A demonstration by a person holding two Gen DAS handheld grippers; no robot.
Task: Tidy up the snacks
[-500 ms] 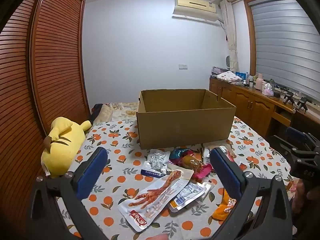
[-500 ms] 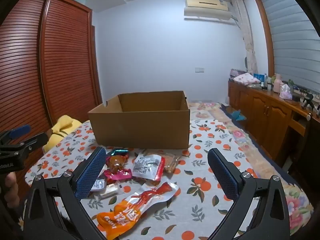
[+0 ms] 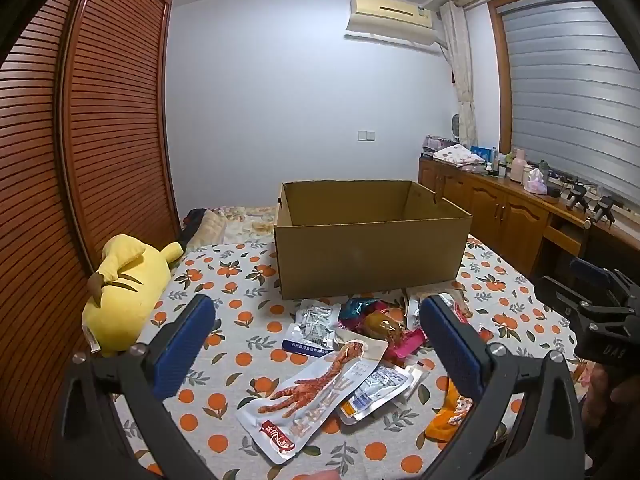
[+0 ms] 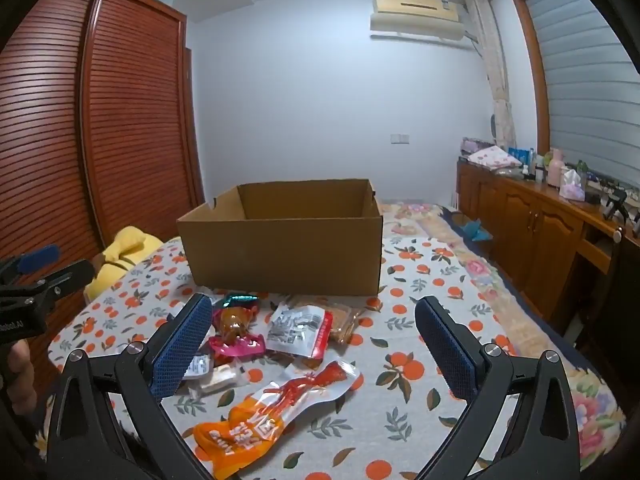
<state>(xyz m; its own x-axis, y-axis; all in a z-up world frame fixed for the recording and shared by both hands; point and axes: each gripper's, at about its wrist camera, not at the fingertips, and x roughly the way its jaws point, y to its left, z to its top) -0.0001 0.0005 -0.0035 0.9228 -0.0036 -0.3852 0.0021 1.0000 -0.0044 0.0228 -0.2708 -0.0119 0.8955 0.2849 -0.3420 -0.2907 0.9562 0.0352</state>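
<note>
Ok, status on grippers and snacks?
Left gripper open, empty. Right gripper open, empty. Snacks loose on bed before box. Path clear.

To your left a yellow plush toy (image 3: pixel 128 288) lies on the orange-print bedspread (image 3: pixel 240 280), beside the louvred wardrobe (image 3: pixel 100 128); an air conditioner (image 3: pixel 390 14) hangs above the wooden sideboard (image 3: pixel 504 208).

Pale wall (image 3: pixel 280 120), slatted wardrobe (image 3: pixel 100 120), air conditioner (image 3: pixel 390 16), wooden sideboard (image 3: pixel 500 208), blinds (image 3: pixel 568 100).
</note>
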